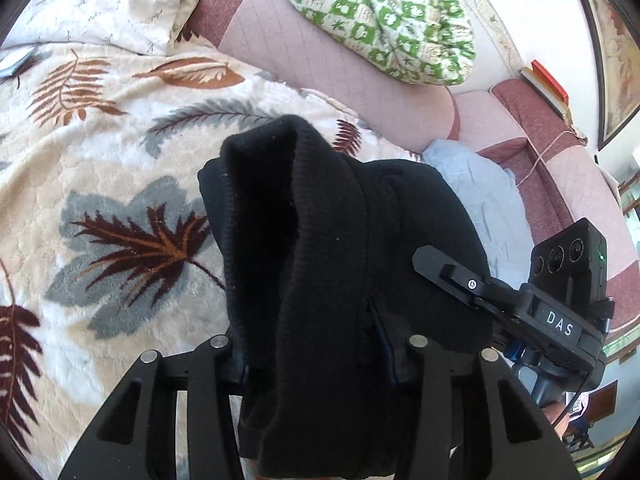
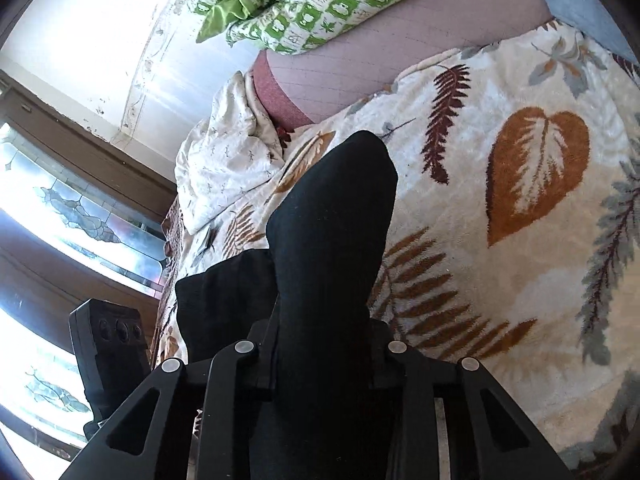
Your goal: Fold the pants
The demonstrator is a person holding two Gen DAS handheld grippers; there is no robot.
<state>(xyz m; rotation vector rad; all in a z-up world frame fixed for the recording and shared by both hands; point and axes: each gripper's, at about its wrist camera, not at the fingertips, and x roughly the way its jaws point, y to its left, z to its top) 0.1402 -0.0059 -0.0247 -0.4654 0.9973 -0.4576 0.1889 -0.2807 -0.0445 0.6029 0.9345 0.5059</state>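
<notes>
The black pants (image 1: 320, 248) are bunched and lifted above the bed. My left gripper (image 1: 316, 364) is shut on a thick fold of them, which hides its fingertips. In the right wrist view my right gripper (image 2: 320, 364) is shut on another part of the black pants (image 2: 328, 240), which stand up over its fingers and hide them. The right gripper's body (image 1: 556, 304) shows at the right of the left wrist view, close to the cloth. The left gripper's body (image 2: 108, 344) shows at the lower left of the right wrist view.
A cream blanket with leaf prints (image 1: 100, 160) covers the bed below. A pink quilted headboard (image 1: 304, 60) lies beyond, with a green and white checked bundle (image 1: 384, 16), a white floral cloth (image 1: 100, 0) and a light blue cloth (image 1: 476, 192). A window (image 2: 60, 220) is at the left.
</notes>
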